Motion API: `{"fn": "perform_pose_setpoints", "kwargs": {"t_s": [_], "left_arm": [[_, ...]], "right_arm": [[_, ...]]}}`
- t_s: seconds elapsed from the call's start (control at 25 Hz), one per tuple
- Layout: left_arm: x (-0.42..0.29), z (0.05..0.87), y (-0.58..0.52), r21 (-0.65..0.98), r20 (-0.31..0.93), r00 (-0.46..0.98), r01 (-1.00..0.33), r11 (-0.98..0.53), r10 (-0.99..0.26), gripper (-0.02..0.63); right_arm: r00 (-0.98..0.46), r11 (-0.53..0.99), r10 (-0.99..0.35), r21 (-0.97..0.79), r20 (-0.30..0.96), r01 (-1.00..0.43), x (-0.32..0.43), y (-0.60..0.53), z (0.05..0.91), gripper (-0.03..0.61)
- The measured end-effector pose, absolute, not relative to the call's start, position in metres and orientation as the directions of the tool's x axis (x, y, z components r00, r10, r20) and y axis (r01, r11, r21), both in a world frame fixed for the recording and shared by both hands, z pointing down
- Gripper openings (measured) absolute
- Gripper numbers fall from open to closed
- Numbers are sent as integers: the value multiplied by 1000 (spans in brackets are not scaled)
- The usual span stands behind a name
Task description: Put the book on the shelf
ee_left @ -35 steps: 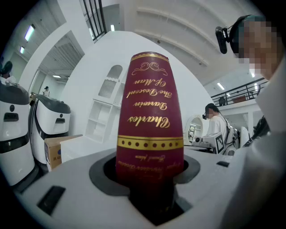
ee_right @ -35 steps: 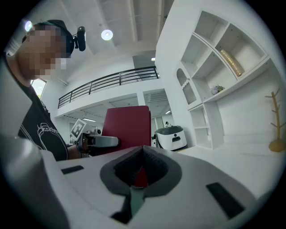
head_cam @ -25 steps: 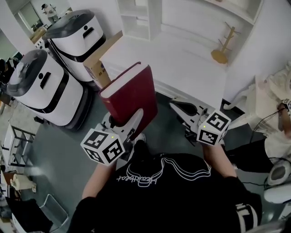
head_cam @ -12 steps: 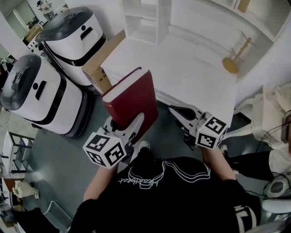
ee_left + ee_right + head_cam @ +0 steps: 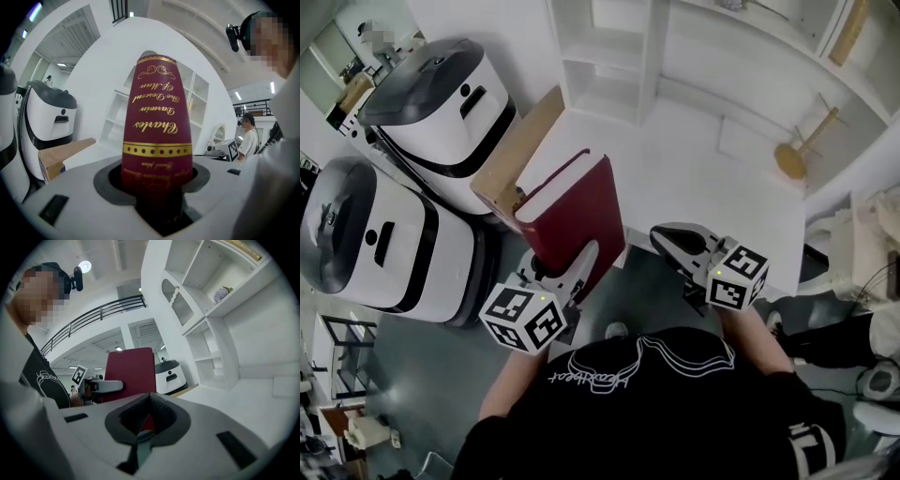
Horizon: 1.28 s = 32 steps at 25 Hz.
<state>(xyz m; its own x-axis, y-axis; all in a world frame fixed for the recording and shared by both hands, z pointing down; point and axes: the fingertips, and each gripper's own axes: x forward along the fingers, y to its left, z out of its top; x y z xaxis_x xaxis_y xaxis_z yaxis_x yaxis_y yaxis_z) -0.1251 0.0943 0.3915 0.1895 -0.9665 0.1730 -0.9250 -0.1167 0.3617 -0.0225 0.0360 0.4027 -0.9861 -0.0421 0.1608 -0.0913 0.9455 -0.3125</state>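
**Hazards During Transfer of the Book to the Shelf**

The book (image 5: 572, 211) is clamped at its lower end only by the left hand-held gripper (image 5: 572, 267), the jaws being closed on it across its thickness. Most of the book's weight is carried above the clamping point. A pivot or slip within the jaws is therefore judged possible if the hand-held gripper is tilted or swung sharply.

A collision is also to be considered. The cardboard box (image 5: 517, 150) is located at 10 o'clock of the book, and the shelf (image 5: 609, 56) uprights at 12 o'clock, beyond the table (image 5: 694, 178).

The book is held upright, extending from the jaws toward 12 o'clock (spine lettering faces the left gripper view). The right hand-held gripper (image 5: 667, 234), jaws together and empty, is positioned at 3 o'clock of the book, apart from it.
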Motion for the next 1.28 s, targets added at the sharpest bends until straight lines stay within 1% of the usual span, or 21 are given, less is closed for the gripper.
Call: {"fn": "perform_pose_setpoints", "kwargs": {"t_s": [0.28, 0.48, 0.68, 0.84, 1.28], "left_arm": [[-151, 385, 51, 353, 151, 215, -923, -151, -965, 227], [-163, 384, 10, 335, 156, 188, -934, -127, -970, 227], [-178, 378, -36, 337, 154, 183, -933, -122, -971, 227], [-188, 364, -82, 320, 137, 175, -939, -123, -975, 227], [-209, 334, -196, 268, 73, 132, -957, -108, -989, 227]], "right_arm": [[-984, 943, -82, -307, 161, -129, -47, 4, 399, 6], [-982, 937, -100, -316, 161, -147, -51, -34, 400, 6], [-985, 926, -109, -348, 130, -149, -64, -81, 392, 6], [-988, 931, -104, -339, 113, -137, -74, -123, 383, 6], [-985, 926, -142, -339, 94, -166, -69, -222, 379, 6]]}}
